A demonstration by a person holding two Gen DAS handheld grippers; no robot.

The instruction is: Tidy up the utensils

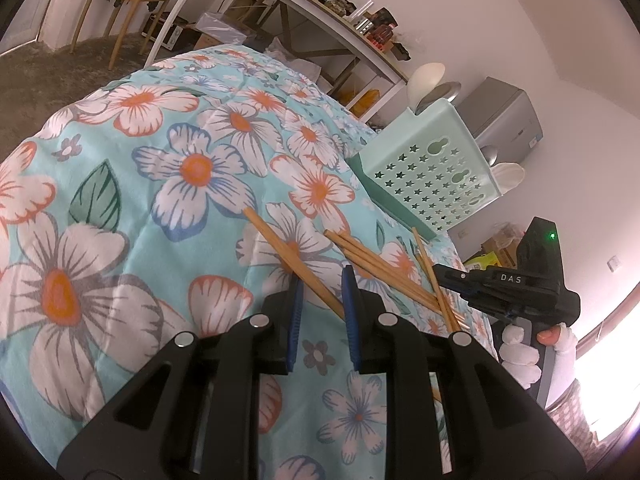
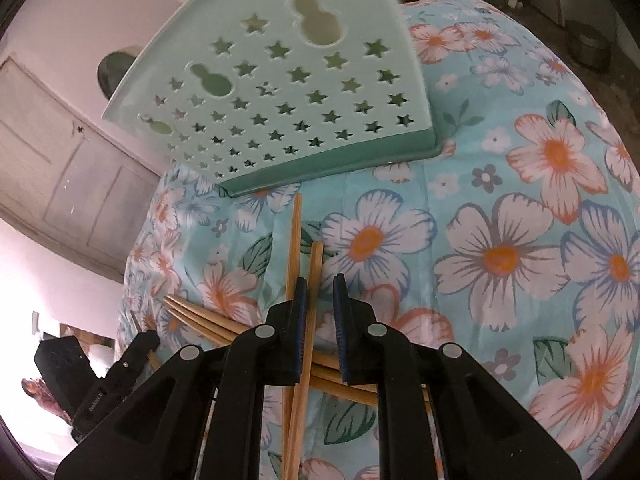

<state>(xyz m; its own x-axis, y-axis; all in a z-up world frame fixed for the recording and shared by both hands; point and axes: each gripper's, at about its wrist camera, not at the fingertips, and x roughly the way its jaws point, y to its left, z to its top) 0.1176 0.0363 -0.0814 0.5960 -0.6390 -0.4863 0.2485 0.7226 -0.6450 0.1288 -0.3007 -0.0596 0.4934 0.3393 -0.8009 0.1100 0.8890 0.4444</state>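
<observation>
We see the chopsticks (image 1: 384,276) lying on the bed (image 1: 160,200) at lower centre. Behind them, upper right, the holder (image 1: 432,176) stands with spoons (image 1: 426,80) in it.

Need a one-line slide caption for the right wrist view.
Open right tongs straddle one bamboo chopstick on floral cloth, mint utensil holder ahead.

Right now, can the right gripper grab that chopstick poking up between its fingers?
Probably yes. The right gripper is open, and one chopstick already lies between its fingers on the flowered cloth. Nothing covers it there, though other chopsticks cross underneath lower down.
</observation>
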